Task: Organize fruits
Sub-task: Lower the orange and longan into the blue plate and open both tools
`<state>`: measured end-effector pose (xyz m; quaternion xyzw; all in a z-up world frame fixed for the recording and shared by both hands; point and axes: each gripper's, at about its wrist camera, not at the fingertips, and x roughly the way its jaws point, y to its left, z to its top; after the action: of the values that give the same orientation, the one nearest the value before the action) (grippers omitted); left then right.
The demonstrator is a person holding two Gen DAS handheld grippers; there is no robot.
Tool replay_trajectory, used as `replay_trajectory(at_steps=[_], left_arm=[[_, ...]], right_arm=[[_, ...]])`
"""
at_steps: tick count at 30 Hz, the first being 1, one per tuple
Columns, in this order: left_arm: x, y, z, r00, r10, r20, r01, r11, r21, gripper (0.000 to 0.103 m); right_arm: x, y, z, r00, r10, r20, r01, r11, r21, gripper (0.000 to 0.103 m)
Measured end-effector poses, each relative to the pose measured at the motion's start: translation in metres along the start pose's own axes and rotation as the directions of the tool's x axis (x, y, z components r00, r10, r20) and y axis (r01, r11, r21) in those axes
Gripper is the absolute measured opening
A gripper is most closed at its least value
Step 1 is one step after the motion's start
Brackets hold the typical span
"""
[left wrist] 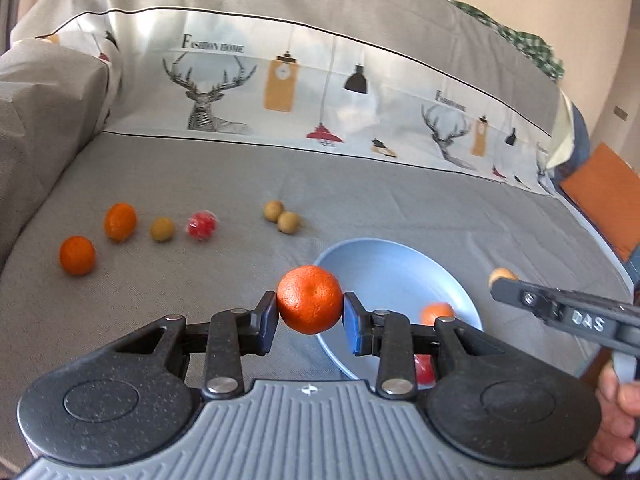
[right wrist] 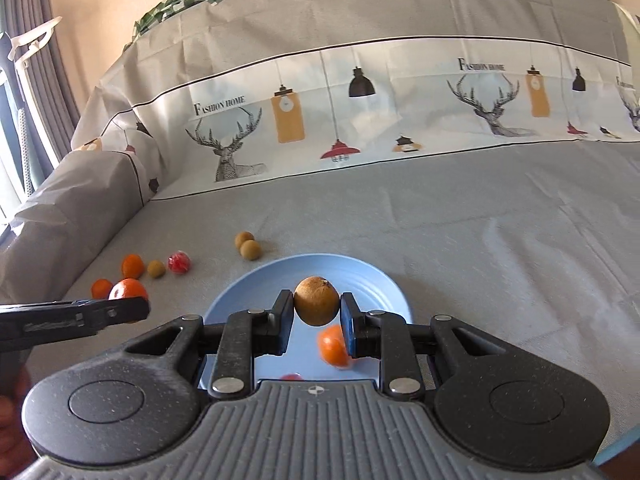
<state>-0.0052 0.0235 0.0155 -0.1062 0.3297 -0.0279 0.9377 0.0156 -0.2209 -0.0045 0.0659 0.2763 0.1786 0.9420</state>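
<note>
My left gripper (left wrist: 310, 314) is shut on an orange mandarin (left wrist: 310, 298), held just left of the blue plate (left wrist: 384, 272). My right gripper (right wrist: 316, 314) is shut on a brown longan (right wrist: 317, 300) above the blue plate (right wrist: 372, 276). In the plate lie a mandarin (right wrist: 334, 346) and a red fruit (right wrist: 291, 377). On the grey cloth to the left lie two mandarins (left wrist: 120, 221), a brown longan (left wrist: 162, 229), a red fruit (left wrist: 202, 225) and two more longans (left wrist: 282, 217). The right gripper shows at the right of the left wrist view (left wrist: 505, 280).
The grey cloth (left wrist: 400, 200) covers a sofa seat, with a printed backrest (left wrist: 320, 92) behind and a covered armrest (left wrist: 40, 112) at the left. An orange cushion (left wrist: 608, 196) lies at the far right. Curtains (right wrist: 24, 60) hang at the far left.
</note>
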Motion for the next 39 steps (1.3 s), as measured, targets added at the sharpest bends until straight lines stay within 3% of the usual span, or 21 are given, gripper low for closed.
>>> replay_trajectory(at_steps=[6,15,39], left_arm=[[0.007,-0.009,-0.004,0.999,0.035,0.000,-0.035,0.998,0.048,0.038],[0.020,-0.026,-0.012,1.000,-0.003,0.005,0.002,0.989,0.149,0.038],[0.037,-0.034,-0.020,0.998,-0.054,-0.026,0.059,0.973,0.223,0.038]], right_arm=[[0.001,-0.006,-0.002,1.000,-0.006,0.004,0.006,1.000,0.029,0.026],[0.016,-0.001,-0.004,1.000,-0.002,-0.025,0.003,1.000,0.010,0.026],[0.036,0.012,-0.009,0.997,0.003,-0.076,-0.007,0.998,-0.056,0.026]])
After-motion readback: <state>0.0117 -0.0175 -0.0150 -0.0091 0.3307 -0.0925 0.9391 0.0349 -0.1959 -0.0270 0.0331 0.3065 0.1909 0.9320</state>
